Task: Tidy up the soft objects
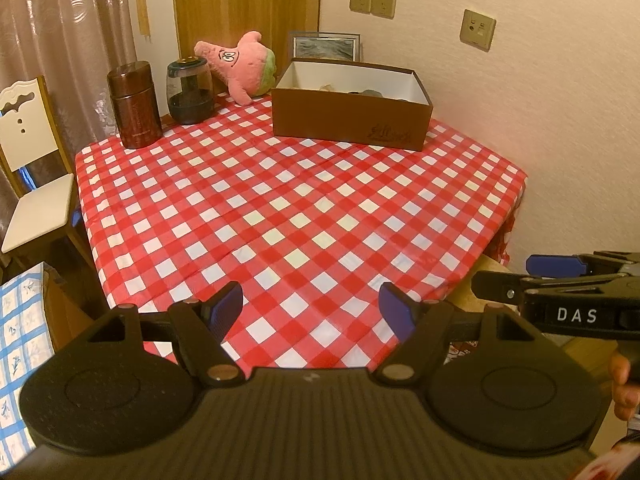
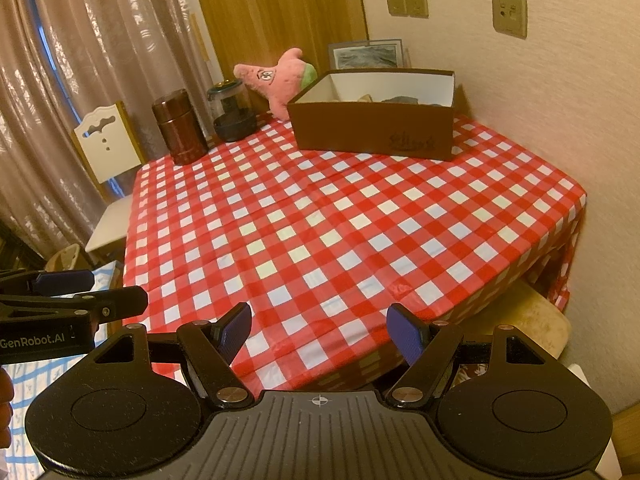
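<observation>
A pink star-shaped plush toy (image 1: 242, 66) lies at the far edge of the table, left of an open brown cardboard box (image 1: 352, 114); both also show in the right wrist view, the plush (image 2: 280, 76) and the box (image 2: 372, 128). The box holds a few soft items (image 1: 368, 93), mostly hidden by its wall. My left gripper (image 1: 312, 306) is open and empty above the table's near edge. My right gripper (image 2: 320, 328) is open and empty, also at the near edge. Each gripper shows at the side of the other's view, right gripper (image 1: 560, 280), left gripper (image 2: 80, 292).
The table carries a red-and-white checked cloth (image 1: 280, 208). A brown canister (image 1: 134, 106) and a dark glass jar (image 1: 190, 92) stand at the far left. A framed picture (image 1: 326, 46) leans on the wall behind the box. A white chair (image 1: 28, 168) stands left.
</observation>
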`<state>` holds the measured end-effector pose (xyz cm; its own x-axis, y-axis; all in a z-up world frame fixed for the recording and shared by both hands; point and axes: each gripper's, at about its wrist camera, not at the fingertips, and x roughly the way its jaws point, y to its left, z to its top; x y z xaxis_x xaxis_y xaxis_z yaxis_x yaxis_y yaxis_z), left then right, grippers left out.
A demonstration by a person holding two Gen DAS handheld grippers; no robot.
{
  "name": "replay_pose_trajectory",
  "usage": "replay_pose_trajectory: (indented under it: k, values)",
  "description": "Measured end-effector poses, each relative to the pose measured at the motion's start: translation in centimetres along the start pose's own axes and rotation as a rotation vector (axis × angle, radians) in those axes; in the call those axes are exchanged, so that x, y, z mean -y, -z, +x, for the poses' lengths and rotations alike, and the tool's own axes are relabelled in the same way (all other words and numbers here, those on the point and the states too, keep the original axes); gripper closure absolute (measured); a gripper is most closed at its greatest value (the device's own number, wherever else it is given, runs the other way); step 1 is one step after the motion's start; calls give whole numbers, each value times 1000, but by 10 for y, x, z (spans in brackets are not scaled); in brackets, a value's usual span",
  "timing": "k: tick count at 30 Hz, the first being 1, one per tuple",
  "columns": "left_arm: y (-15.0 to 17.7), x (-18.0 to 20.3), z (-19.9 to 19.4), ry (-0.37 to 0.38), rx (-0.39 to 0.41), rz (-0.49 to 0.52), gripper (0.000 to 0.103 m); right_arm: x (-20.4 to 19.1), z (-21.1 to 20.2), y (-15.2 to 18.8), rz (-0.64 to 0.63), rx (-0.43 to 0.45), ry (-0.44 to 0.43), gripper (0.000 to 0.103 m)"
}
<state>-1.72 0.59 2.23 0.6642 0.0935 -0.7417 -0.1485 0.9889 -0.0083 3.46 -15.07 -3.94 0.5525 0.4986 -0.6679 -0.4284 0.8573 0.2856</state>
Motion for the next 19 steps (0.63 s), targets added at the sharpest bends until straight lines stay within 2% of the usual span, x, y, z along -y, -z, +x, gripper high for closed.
replay_pose_trajectory:
  k: [10,19]
  values:
    - [-13,8,6,7,3,10,30,7,0,-7,7,3,8,29]
    - [-8,1,10,26,9,25,30,5,3,-7,19,12,24,29]
